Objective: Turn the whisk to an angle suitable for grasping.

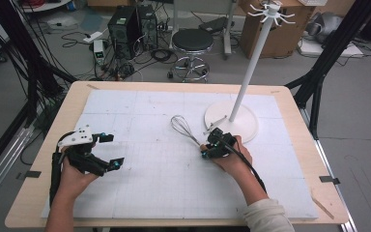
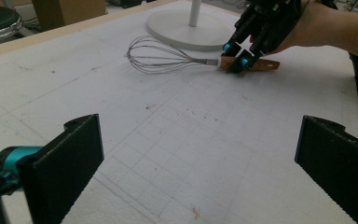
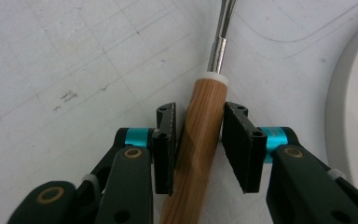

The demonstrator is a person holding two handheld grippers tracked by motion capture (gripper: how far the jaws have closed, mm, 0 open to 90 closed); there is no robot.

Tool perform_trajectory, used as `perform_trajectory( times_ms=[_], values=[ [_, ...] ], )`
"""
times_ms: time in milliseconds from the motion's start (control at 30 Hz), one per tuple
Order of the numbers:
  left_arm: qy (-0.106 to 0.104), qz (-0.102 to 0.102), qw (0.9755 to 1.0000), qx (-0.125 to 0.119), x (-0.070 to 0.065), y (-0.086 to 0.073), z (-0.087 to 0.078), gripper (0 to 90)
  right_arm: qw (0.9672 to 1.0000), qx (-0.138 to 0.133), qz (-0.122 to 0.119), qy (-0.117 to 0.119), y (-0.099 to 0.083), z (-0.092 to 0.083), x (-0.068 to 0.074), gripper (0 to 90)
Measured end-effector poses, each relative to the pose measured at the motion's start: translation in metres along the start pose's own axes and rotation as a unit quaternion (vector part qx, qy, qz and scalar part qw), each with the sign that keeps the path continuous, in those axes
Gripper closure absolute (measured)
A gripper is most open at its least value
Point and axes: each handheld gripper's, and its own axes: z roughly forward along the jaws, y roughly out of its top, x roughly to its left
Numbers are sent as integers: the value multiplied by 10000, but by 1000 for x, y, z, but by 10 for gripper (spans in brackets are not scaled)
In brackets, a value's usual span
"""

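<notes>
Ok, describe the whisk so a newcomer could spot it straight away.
Find the white stand with the tall pole at the table's far right. Just left of its round base lies the whisk, the right gripper astride its handle. It alone has a wire balloon and wooden handle.

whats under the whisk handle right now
The wooden whisk handle lies on the white gridded foam mat, between the right tool's pads. The strip of mat directly beneath the handle is covered, so hidden.

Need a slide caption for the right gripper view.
Right gripper jaws bracketing the whisk's wooden handle on the white mat.
</notes>
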Motion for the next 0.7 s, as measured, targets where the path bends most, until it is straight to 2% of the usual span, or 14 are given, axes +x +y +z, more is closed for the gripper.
perform_trajectory(
  times_ms=[67, 100, 133, 267, 367, 500, 533, 700],
  values=[
    [2, 0, 10000, -4, 0, 0, 0, 16, 10000, 28, -17, 3, 0, -1, 1, 726],
    [2, 0, 10000, -4, 0, 0, 0, 16, 10000, 28, -17, 3, 0, -1, 1, 726],
    [3, 10, 10000, -3, 0, 0, 0, 16, 9999, 42, -133, 10, 0, -1, 2, 727],
    [-3, 13, 10000, -2, -1, 0, 0, 16, 9998, 52, -179, -8, 0, -1, 4, 728],
    [-6, 20, 10000, -21, -1, 1, -1, 16, 9997, 48, -208, 72, 0, -1, 7, 728],
    [8, 22, 10000, -30, -1, 1, -1, 16, 9993, 8, -345, 113, 1, 0, 13, 728],
    [5, 19, 10000, -27, -1, 1, -1, 16, 9988, -8, -463, 148, 3, 0, 19, 728],
    [24, 32, 10000, 6, -2, 2, -1, 16, 9974, 2, -672, 247, 7, 4, 34, 728]
  ],
)
